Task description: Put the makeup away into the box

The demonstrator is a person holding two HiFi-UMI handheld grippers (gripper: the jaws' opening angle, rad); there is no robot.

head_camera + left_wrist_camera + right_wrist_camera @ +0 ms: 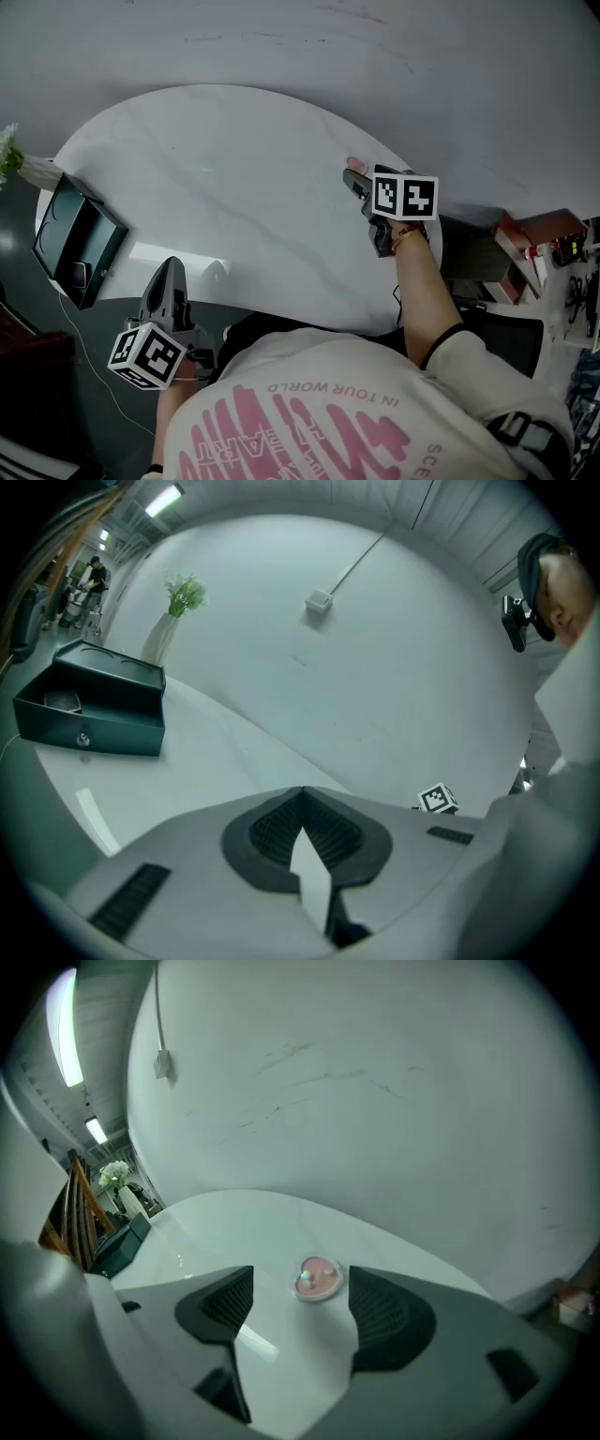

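Observation:
A small round pink makeup compact (319,1279) lies on the white oval table (234,187) near its right edge; in the head view the compact (355,164) peeks out just beyond the right gripper's tips. My right gripper (300,1305) is open and tilted down at it, with the compact just ahead of the gap between the pads and touching neither. The right gripper (354,180) is held low over the table. The dark green box (75,239) stands open at the table's far left. My left gripper (169,269) hovers at the table's near edge, shut and empty, pointing towards the box (94,710).
A white vase with green flowers (173,611) stands behind the box at the table's left end. A grey wall runs close behind the table. Red and dark clutter (539,248) sits on the floor to the right of the table.

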